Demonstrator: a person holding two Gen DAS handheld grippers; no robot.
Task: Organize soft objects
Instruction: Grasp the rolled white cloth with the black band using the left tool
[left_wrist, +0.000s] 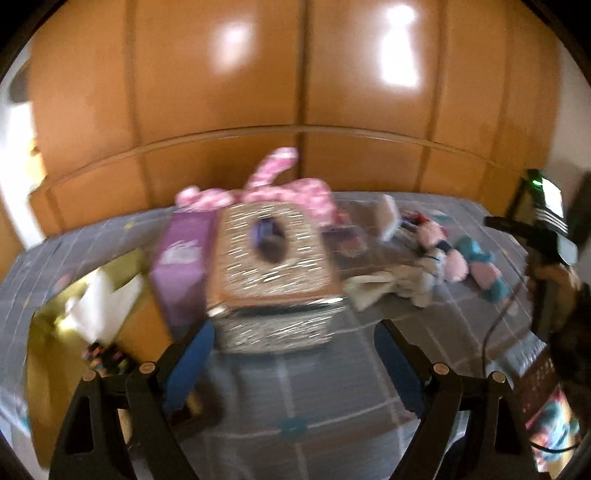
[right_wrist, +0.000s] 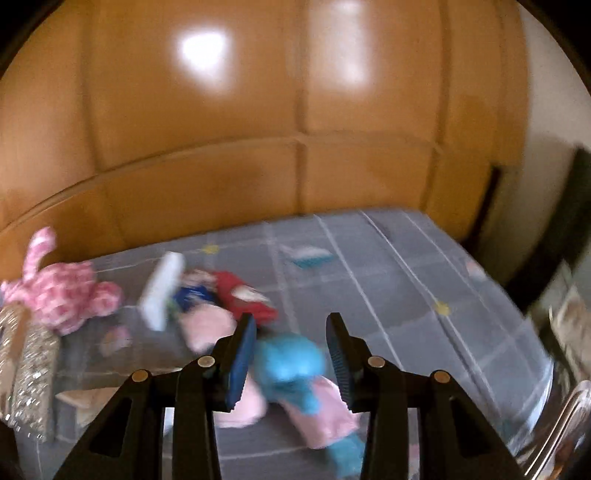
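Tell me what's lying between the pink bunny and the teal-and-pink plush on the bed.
In the right wrist view, a white flat item, a red and blue bundle and a pale pink soft piece lie between the pink bunny and the teal-and-pink plush.

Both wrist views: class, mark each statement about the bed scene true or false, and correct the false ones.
1. A glittery box sits on the grey checked bedcover. True.
2. The pink spotted plush lies near the wooden headboard. True.
3. The right gripper has its jaws fully shut. False: they stand apart, framing a blue and pink plush.
4. The left gripper holds the box. False: its jaws are open and empty.
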